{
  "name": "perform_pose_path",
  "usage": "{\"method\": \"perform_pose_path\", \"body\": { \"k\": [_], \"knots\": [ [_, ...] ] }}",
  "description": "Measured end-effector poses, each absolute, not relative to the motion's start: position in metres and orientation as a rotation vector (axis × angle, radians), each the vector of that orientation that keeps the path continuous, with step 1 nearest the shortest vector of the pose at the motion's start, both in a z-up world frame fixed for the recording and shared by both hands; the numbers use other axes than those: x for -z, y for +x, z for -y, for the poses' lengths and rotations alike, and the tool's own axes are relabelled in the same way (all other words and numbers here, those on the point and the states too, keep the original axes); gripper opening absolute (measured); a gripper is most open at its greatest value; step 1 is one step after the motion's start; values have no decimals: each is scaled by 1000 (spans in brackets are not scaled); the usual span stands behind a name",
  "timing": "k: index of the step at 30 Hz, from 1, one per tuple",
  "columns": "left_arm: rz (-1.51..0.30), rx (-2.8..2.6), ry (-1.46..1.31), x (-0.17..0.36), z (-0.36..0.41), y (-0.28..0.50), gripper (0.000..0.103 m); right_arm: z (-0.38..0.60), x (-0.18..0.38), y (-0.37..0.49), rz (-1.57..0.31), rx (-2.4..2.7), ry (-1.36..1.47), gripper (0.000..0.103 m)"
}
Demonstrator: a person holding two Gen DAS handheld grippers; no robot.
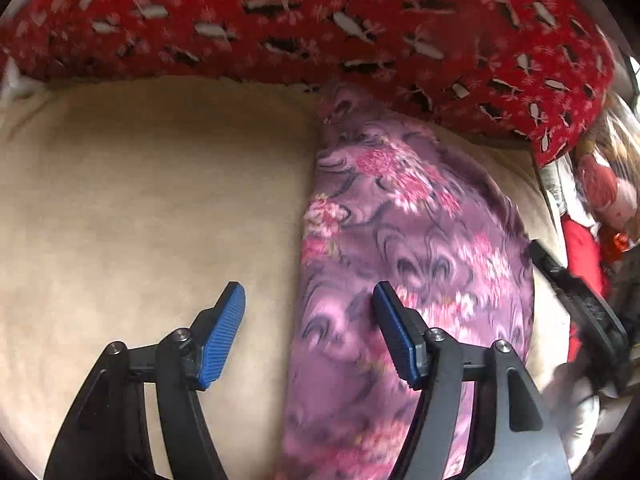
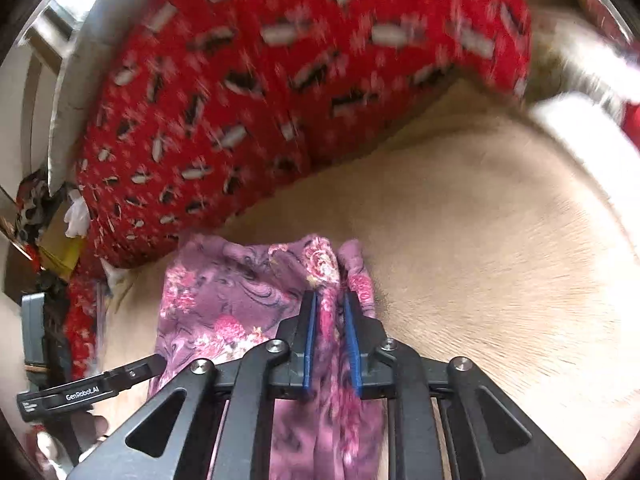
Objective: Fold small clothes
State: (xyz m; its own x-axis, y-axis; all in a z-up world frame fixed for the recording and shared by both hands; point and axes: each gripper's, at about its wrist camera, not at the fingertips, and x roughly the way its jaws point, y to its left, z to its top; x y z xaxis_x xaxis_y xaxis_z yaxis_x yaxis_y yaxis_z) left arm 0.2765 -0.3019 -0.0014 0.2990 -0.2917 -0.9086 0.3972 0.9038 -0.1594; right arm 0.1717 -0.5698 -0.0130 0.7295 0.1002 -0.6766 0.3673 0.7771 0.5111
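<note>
The only writing I can read is "GenRobot.AI", printed in white on the black body of the left gripper [image 2: 86,394] where it juts into my right wrist view at the lower left; smaller text beside it is too blurred to make out. I see no containers I can identify, only a jumble of red and white items at the frame edges. My right gripper [image 2: 331,344] is pinched nearly closed on a bunched fold of the purple floral garment [image 2: 224,300], the cloth squeezed between its blue pads [image 2: 309,344] and trailing back under the gripper body. My left gripper [image 1: 308,336] is spread wide and grips nothing; one blue pad sits over the beige cushion [image 1: 140,200], the other over the garment's left edge, though I cannot tell whether it touches. The garment lies lengthwise on the beige cushion, its far end just beside the red patterned pillow [image 1: 320,20].
</note>
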Motion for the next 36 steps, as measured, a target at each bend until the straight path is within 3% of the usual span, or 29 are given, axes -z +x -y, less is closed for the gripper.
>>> {"method": "perform_pose_path", "body": {
  "k": [6,9,16,18,20,25,27,28,36],
  "knots": [
    [-1111,429,194,4,300,237,67,534,-4,139,-668,0,603,15],
    [-1120,417,213,7,305,233,67,521,24,147,-833,68,494,10],
    [-1094,428,225,-5,299,215,66,527,-8,106,-674,1,629,21],
    [-1110,421,243,1,300,210,67,516,1,106,-741,7,565,32],
    [-1121,422,262,5,300,206,67,503,27,110,-889,29,470,31],
    [-1212,581,108,-3,273,217,66,523,10,98,-803,39,606,33],
    [-1290,610,-32,4,255,236,66,545,6,90,-752,79,680,51],
    [-1318,613,-78,8,250,243,66,556,6,87,-737,99,717,53],
    [-1415,717,-141,31,277,255,66,573,49,112,-739,-5,948,56]
  ]
}}
